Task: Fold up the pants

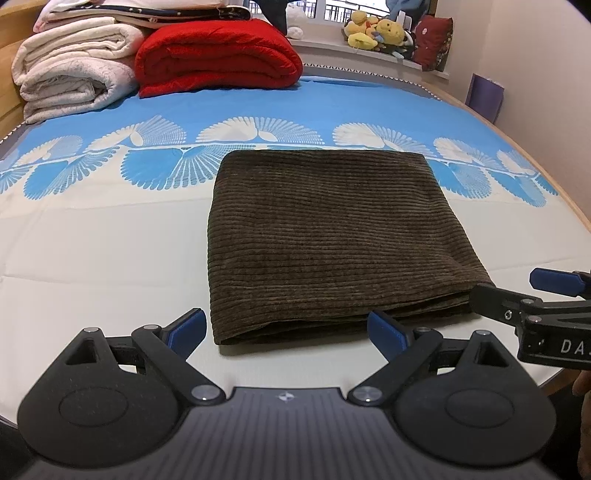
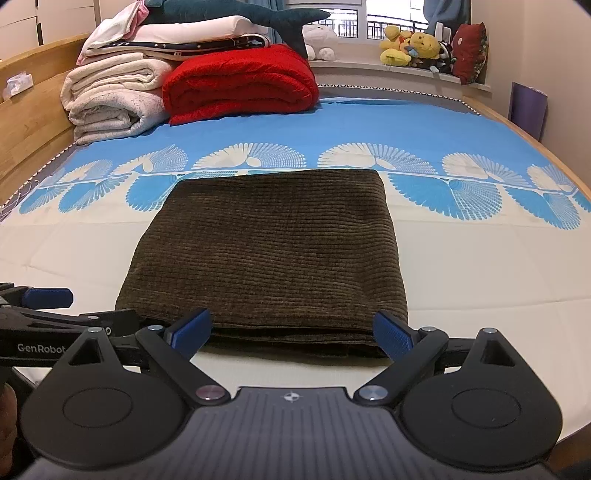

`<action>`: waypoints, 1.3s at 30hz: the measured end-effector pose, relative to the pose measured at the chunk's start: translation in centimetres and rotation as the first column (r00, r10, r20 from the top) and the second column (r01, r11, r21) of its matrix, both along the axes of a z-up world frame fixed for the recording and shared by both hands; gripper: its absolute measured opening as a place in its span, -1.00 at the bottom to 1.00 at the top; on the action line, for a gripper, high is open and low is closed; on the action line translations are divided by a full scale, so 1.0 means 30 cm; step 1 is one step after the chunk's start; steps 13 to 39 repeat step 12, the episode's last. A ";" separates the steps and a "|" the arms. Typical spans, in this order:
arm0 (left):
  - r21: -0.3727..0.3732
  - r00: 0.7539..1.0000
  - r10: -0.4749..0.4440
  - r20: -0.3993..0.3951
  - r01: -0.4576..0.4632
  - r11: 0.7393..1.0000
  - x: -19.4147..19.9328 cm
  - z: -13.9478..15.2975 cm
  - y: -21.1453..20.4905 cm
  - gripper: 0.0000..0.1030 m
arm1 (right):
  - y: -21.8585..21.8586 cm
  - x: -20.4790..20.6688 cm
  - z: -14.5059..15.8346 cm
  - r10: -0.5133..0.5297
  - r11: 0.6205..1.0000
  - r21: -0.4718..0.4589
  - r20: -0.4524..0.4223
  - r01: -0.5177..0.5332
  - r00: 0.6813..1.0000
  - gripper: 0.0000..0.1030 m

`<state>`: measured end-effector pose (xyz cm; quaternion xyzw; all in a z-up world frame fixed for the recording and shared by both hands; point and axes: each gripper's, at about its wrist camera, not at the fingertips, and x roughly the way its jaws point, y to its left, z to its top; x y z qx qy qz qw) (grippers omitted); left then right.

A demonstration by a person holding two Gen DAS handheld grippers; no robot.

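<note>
Dark brown corduroy pants (image 1: 328,240) lie folded into a flat, nearly square stack on the bed; the right wrist view shows the same pants (image 2: 269,254) with the layered edge nearest me. My left gripper (image 1: 288,332) stands open just short of that near edge, nothing between its blue pads. My right gripper (image 2: 293,332) is open too, its fingers spread in front of the near edge. In the left wrist view the right gripper (image 1: 517,291) comes in from the right beside the stack's near right corner. The left gripper (image 2: 74,306) shows at the left edge of the right wrist view.
The bed sheet (image 1: 92,251) is white near me and blue with a fan pattern farther back. A red blanket (image 1: 218,59) and pale folded blankets (image 1: 70,70) are piled at the far left. Plush toys (image 1: 376,33) sit on the window ledge. The wooden bed edge (image 2: 535,144) runs along the right.
</note>
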<state>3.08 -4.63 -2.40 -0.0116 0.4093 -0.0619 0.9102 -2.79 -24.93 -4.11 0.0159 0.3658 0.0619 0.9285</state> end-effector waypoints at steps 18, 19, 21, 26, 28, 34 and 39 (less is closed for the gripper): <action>-0.003 1.000 0.003 0.009 -0.003 1.000 -0.001 0.002 0.005 0.87 | 0.003 0.002 -0.010 0.006 1.000 -0.001 -0.003 -0.006 1.000 0.84; -0.003 1.000 0.003 0.009 -0.003 1.000 -0.001 0.002 0.005 0.87 | 0.003 0.002 -0.010 0.006 1.000 -0.001 -0.003 -0.006 1.000 0.84; -0.003 1.000 0.003 0.009 -0.003 1.000 -0.001 0.002 0.005 0.87 | 0.003 0.002 -0.010 0.006 1.000 -0.001 -0.003 -0.006 1.000 0.84; -0.003 1.000 0.003 0.009 -0.003 1.000 -0.001 0.002 0.005 0.87 | 0.003 0.002 -0.010 0.006 1.000 -0.001 -0.003 -0.006 1.000 0.84; -0.003 1.000 0.003 0.009 -0.003 1.000 -0.001 0.002 0.005 0.87 | 0.003 0.002 -0.010 0.006 1.000 -0.001 -0.003 -0.006 1.000 0.84; -0.003 1.000 0.003 0.009 -0.003 1.000 -0.001 0.002 0.005 0.87 | 0.003 0.002 -0.010 0.006 1.000 -0.001 -0.003 -0.006 1.000 0.84; -0.003 1.000 0.003 0.009 -0.003 1.000 -0.001 0.002 0.005 0.87 | 0.003 0.002 -0.010 0.006 1.000 -0.001 -0.003 -0.006 1.000 0.84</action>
